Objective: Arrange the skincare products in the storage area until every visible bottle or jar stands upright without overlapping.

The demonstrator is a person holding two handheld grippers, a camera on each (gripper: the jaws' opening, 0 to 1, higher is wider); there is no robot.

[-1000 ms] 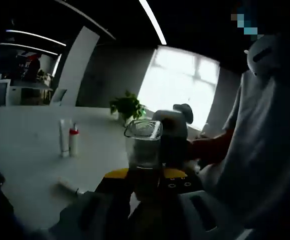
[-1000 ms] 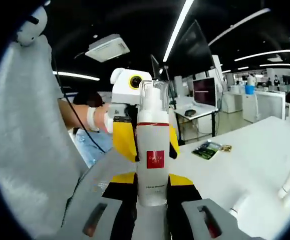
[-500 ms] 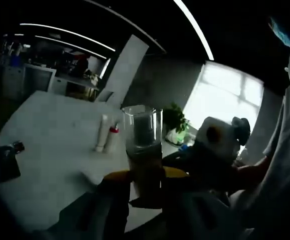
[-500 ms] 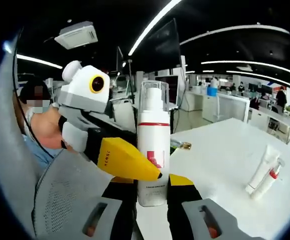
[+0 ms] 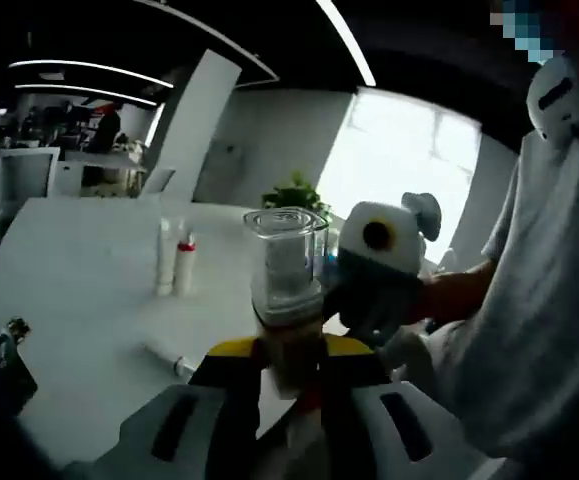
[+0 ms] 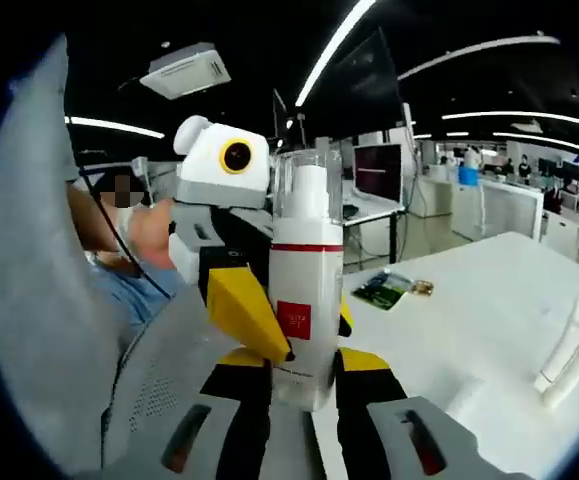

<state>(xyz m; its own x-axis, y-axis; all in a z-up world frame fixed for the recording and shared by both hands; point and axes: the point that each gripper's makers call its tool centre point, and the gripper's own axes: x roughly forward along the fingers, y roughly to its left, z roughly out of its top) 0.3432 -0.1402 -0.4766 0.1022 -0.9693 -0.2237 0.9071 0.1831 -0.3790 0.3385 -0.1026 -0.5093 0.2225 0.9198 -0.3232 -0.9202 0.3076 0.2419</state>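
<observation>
1. My left claw (image 5: 287,358), bottom centre of left gripper view, is closed on the pump bottle (image 5: 287,275); its clear cap sits mid-frame, upright.
2. My right claw (image 6: 302,368), low centre of right gripper view, clamps the same white bottle w/ red band and red square label.
3. Other products: two tubes (image 5: 172,268) stand upright left of centre on the white worktop (image 5: 79,290); one tube (image 5: 164,357) lies flat nearer, lower left.
4. Potted plant (image 5: 294,195) sits at the worktop's far edge, upper centre.
</observation>
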